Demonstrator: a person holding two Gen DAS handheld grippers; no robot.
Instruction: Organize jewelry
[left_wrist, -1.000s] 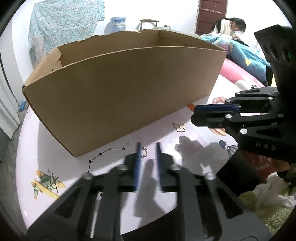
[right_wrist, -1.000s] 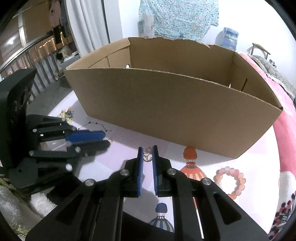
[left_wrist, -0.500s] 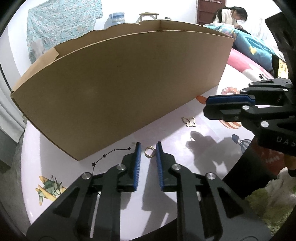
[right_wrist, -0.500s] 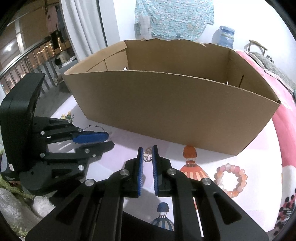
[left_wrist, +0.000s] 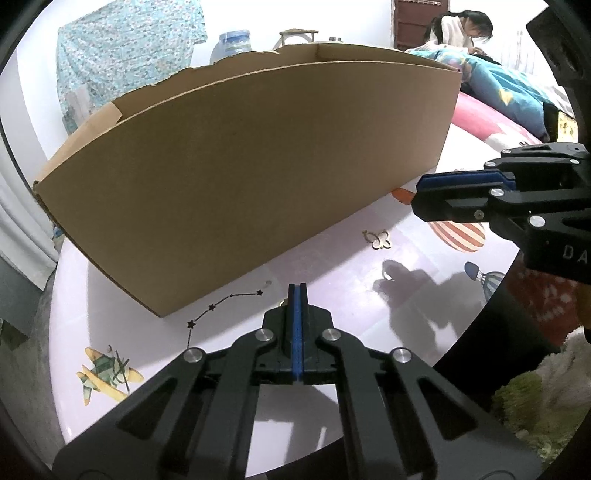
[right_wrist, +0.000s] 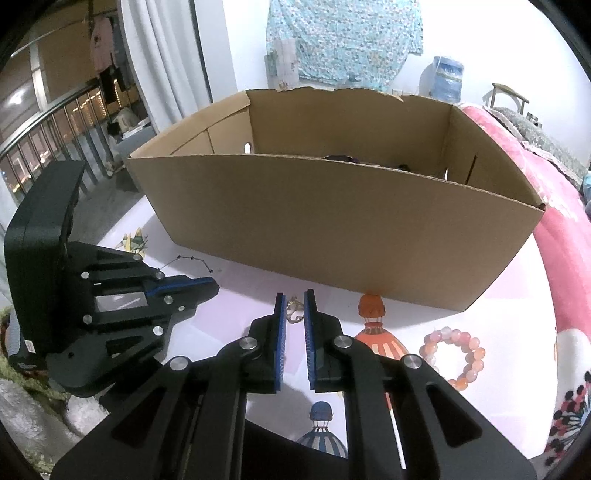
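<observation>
A large open cardboard box (right_wrist: 332, 229) is set across the far side of the round table (left_wrist: 332, 280), its long front wall facing both grippers; dark items can just be made out over its rim, too hidden to be named. The right gripper (right_wrist: 294, 306) is held low near the middle of the table's near edge, its jaws kept narrow with a slim gap, as they were a second ago, and a small gold butterfly charm (right_wrist: 293, 309) is seen in line with that gap, though whether it is pinched or merely lying beyond the tips cannot be told. The left gripper (left_wrist: 297, 291) has been brought fully together over the last second: half a second ago a small gold ring lay between its blue pads, and now only a gold glint (left_wrist: 282, 303) is seen at the left of the closed tips, so the ring is judged to be gripped, ready to be lifted toward the box. A pink bead bracelet (right_wrist: 454, 356) is left lying toward the right edge of the table, clear of both tools and not yet sorted.
</observation>
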